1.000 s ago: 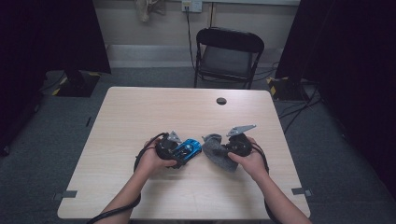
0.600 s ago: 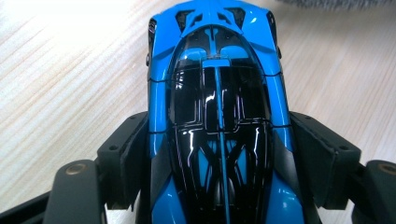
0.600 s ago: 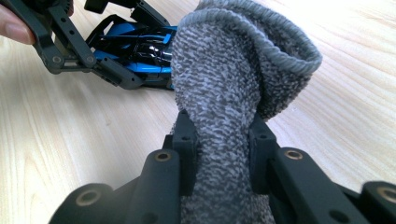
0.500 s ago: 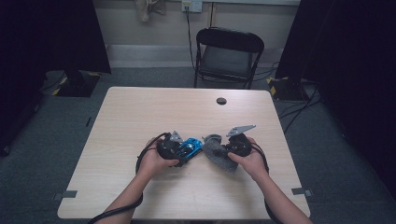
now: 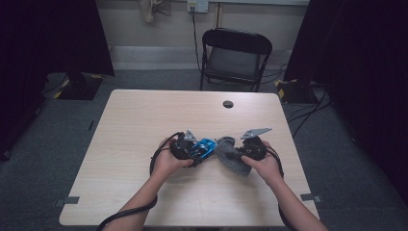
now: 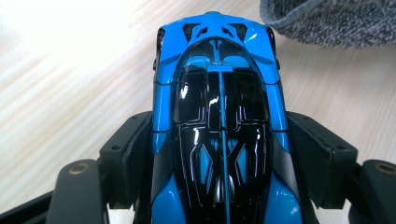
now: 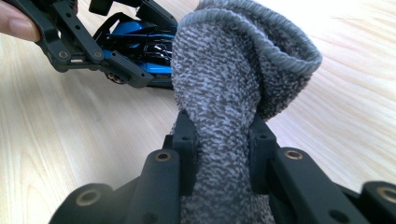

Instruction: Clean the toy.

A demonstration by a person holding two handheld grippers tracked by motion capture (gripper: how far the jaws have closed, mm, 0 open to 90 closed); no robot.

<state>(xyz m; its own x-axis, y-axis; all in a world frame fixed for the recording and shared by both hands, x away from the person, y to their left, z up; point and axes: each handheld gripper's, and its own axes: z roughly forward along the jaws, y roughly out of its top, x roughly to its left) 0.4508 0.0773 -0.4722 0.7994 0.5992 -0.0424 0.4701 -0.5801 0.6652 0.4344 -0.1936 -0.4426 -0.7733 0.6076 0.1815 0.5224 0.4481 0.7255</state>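
Two grips are made: my left tongs point(image 6: 219, 154) have just closed on the glossy blue-and-black toy car point(image 6: 219, 116), my right tongs point(image 7: 219, 149) pinch the grey knitted sock point(image 7: 233, 84). The car sits just beside the sock's opening; sliding it in remains.

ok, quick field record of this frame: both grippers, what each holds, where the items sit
left gripper: shut on the blue toy car, jaws against its sides; they have just been closing
right gripper: shut on the grey sock, pinched below its open cuff
car vs sock: side by side at mid-table, car nose pointing toward the sock cuff, not inside it
table: light wood
other item: small dark round thing near the far edge
behind table: black folding chair
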